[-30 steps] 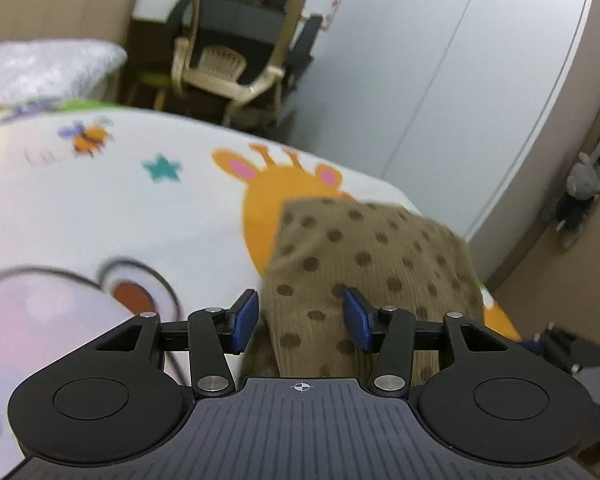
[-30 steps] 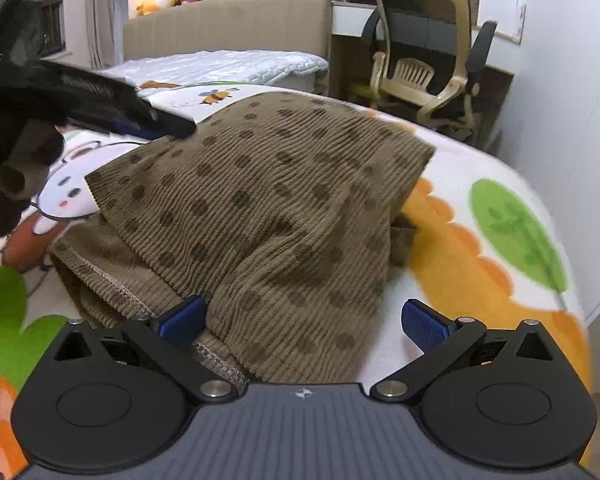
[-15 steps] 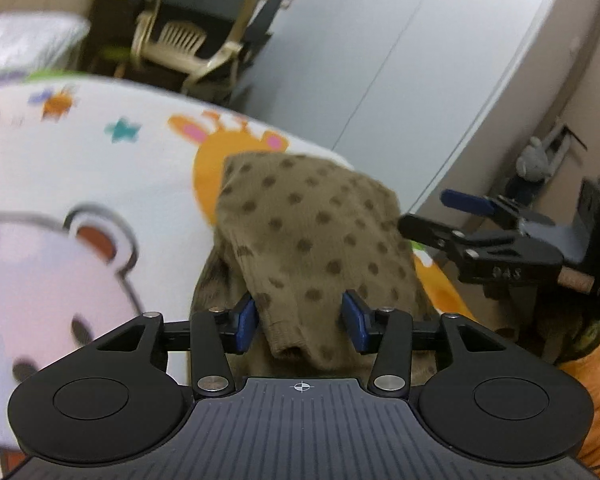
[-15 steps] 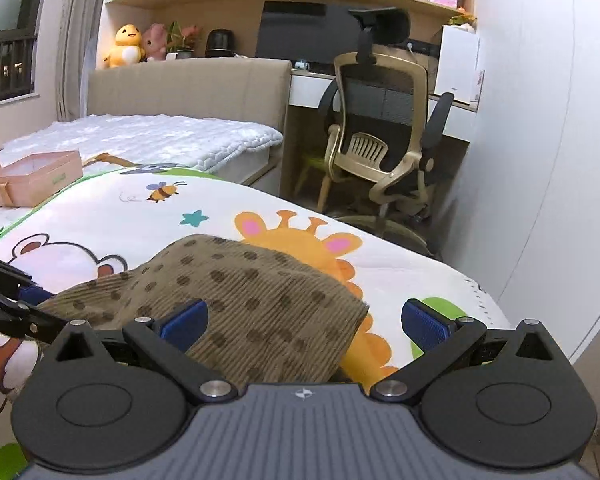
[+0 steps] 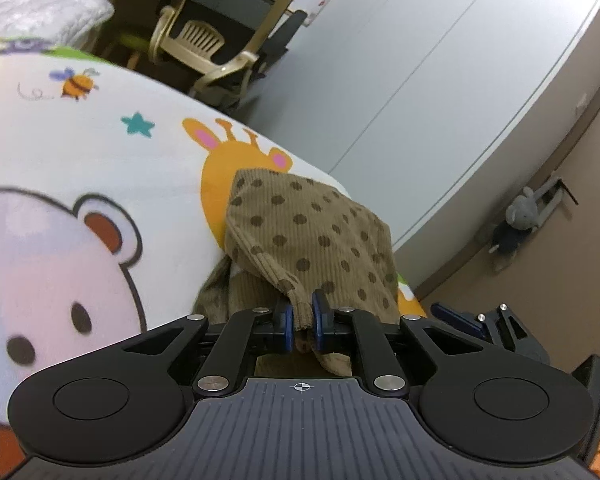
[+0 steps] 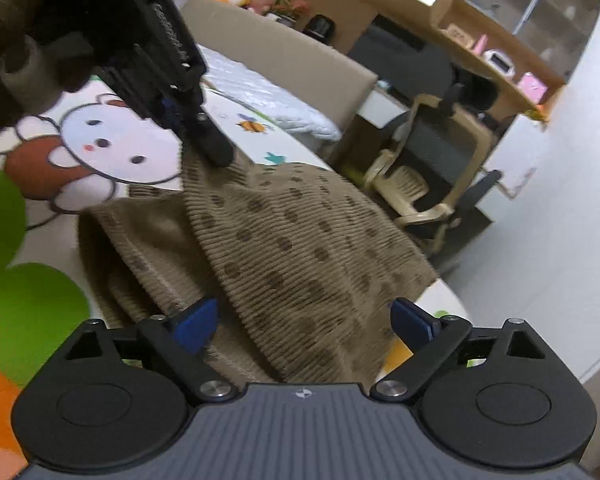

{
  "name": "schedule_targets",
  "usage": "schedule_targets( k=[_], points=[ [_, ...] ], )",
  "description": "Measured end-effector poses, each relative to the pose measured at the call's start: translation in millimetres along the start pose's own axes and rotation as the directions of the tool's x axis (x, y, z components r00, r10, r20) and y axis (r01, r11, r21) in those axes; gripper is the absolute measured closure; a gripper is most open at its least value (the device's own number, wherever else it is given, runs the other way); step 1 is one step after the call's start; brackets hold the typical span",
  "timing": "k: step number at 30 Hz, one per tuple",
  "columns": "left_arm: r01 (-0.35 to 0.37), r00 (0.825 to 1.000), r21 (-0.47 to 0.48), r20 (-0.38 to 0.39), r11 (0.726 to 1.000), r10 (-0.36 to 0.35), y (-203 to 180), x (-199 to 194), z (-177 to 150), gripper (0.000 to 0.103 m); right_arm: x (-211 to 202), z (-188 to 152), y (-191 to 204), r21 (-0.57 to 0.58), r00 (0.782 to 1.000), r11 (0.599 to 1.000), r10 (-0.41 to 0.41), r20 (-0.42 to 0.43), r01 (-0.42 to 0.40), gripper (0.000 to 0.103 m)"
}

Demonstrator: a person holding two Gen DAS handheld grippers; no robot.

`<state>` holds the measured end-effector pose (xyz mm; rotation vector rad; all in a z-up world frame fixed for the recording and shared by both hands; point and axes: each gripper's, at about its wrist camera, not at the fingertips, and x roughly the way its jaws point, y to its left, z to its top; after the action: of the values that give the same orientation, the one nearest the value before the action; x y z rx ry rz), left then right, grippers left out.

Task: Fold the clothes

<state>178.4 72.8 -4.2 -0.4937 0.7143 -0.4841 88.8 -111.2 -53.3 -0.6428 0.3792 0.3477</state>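
A brown corduroy garment with dark dots (image 5: 316, 236) lies on the cartoon-print sheet (image 5: 80, 152) near the bed's edge. My left gripper (image 5: 300, 322) is shut on a hem of the garment and holds it bunched between the blue pads. In the right wrist view the same garment (image 6: 292, 248) spreads in front of my right gripper (image 6: 300, 320), which is open with the cloth between and under its fingers. The left gripper (image 6: 216, 148) shows there at the garment's far corner. The right gripper's fingers (image 5: 460, 318) show at the right of the left wrist view.
A beige office chair (image 6: 420, 176) and desk stand beyond the bed. A white wardrobe wall (image 5: 420, 80) runs along the right. A padded headboard (image 6: 292, 52) with plush toys above it is at the back. A grey plush toy (image 5: 520, 216) hangs on the door.
My left gripper has closed from open onto the garment's hem. The right gripper has moved back down close over the cloth and stays open.
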Motion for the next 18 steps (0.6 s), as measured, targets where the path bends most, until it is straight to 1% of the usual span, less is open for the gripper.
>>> schedule_targets(
  k=[2, 3, 4, 6, 7, 9, 11, 12, 15, 16, 18],
  points=[
    [0.008, 1.0, -0.007, -0.012, 1.0, -0.008, -1.3, -1.6, -3.6, 0.093, 0.0, -0.6, -7.4, 0.029, 0.999, 0.999, -0.042, -0.011, 0.043, 0.012],
    [0.002, 1.0, 0.001, -0.022, 1.0, -0.002, -2.2, -1.3, -6.0, 0.093, -0.5, -1.1, -12.0, 0.046, 0.998, 0.997, -0.064, -0.017, 0.065, 0.012],
    [-0.007, 0.999, 0.011, -0.033, 1.0, 0.008, -3.1, -0.7, -8.6, 0.093, -1.9, -2.4, -17.7, 0.067, 0.997, 0.995, -0.069, -0.023, 0.071, 0.012],
    [-0.045, 0.997, 0.038, -0.06, 0.998, 0.047, -4.1, 3.3, -15.3, 0.093, -7.2, -6.7, -32.3, 0.126, 0.999, 0.991, -0.031, -0.033, 0.035, 0.011],
    [-0.06, 0.996, 0.051, -0.068, 0.997, 0.063, -4.3, 5.1, -18.4, 0.092, -11.0, -8.5, -40.5, 0.169, 0.999, 0.986, 0.004, -0.032, 0.001, 0.01],
    [-0.078, 0.994, 0.07, -0.074, 0.994, 0.084, -5.1, 7.6, -22.3, 0.092, -21.9, -11.0, -59.2, 0.286, 0.993, 0.952, 0.114, 0.002, -0.11, 0.005],
    [-0.088, 0.993, 0.091, -0.071, 0.992, 0.094, -7.7, 8.5, -23.2, 0.092, -32.4, -11.4, -78.2, 0.384, 0.978, 0.9, 0.196, 0.068, -0.207, 0.0],
    [-0.095, 0.992, 0.109, -0.071, 0.989, 0.103, -9.9, 9.2, -23.6, 0.092, -33.3, -7.9, -85.8, 0.414, 0.973, 0.88, 0.209, 0.101, -0.232, 0.0],
    [-0.113, 0.99, 0.16, -0.071, 0.981, 0.125, -16.1, 11.5, -25.4, 0.092, -25.4, 8.1, -106.3, 0.472, 0.962, 0.84, 0.209, 0.176, -0.269, 0.0],
    [-0.117, 0.989, 0.171, -0.071, 0.978, 0.131, -17.6, 12.1, -26.0, 0.092, -19.0, 14.1, -112.6, 0.484, 0.96, 0.831, 0.203, 0.194, -0.273, 0.0],
    [-0.124, 0.988, 0.18, -0.072, 0.976, 0.139, -18.3, 12.2, -26.3, 0.091, 8.2, 25.6, -121.1, 0.49, 0.964, 0.833, 0.184, 0.192, -0.257, 0.0]
  ],
)
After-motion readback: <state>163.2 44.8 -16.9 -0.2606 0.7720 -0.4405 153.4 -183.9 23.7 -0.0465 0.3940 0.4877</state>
